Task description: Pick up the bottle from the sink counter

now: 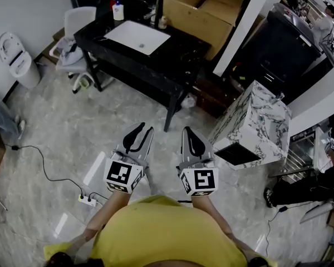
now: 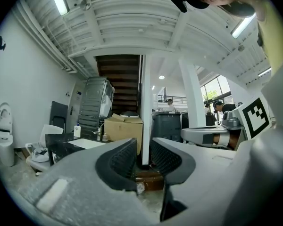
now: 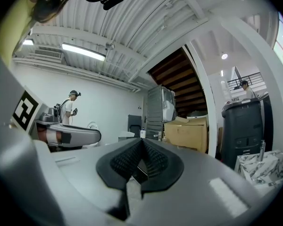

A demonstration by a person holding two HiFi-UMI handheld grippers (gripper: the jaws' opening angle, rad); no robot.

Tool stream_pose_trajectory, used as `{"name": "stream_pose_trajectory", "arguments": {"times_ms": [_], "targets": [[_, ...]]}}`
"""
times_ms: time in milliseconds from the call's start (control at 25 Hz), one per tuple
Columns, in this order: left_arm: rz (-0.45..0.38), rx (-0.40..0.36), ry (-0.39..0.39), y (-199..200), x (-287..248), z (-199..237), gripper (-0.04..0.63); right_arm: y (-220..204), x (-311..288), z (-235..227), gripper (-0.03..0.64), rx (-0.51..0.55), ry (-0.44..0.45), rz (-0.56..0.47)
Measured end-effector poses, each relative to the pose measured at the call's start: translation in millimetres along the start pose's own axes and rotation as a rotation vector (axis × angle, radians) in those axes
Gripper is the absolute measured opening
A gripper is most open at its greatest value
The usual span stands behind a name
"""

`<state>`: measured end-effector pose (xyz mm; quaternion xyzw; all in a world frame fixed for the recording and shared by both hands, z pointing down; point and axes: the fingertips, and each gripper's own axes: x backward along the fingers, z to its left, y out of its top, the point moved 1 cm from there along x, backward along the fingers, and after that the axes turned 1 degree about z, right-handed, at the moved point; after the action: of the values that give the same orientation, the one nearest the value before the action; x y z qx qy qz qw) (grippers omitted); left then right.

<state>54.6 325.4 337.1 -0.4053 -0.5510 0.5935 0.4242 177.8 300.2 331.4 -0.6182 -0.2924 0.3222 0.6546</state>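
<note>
Approach phase: the bottle (image 1: 118,10) stands at the far left corner of the sink counter (image 1: 178,54), well ahead. Our left gripper (image 1: 143,128) is slightly apart, our right gripper (image 1: 188,131) together, both empty; we must walk closer.

Counter (image 1: 172,60) was black and basin (image 1: 138,36) white. Bottle (image 1: 118,11) was white, its cap apparently blue. Box (image 1: 200,15) was brown. Block (image 1: 255,121) bore white marble with dark veins. Floor (image 1: 72,132) was grey, faintly veined. Shirt (image 1: 167,232) was yellow and toilet (image 1: 16,57) white.

Head view overhead; gripper views seemingly share counter (image 1: 178,49).
</note>
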Motion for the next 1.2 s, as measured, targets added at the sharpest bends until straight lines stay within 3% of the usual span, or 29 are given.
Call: {"name": "stream_pose_trajectory", "arguments": {"times_ms": [520,1200], "targets": [[0.0,-0.006,-0.082,11,-106,130,0.13,-2,-169,-11,0.001,0.01,-0.038,0.015],[-0.011,0.026,-0.077,2,-158,191,0.132,-19,-254,-23,0.002,0.017,-0.024,0.035]]}}
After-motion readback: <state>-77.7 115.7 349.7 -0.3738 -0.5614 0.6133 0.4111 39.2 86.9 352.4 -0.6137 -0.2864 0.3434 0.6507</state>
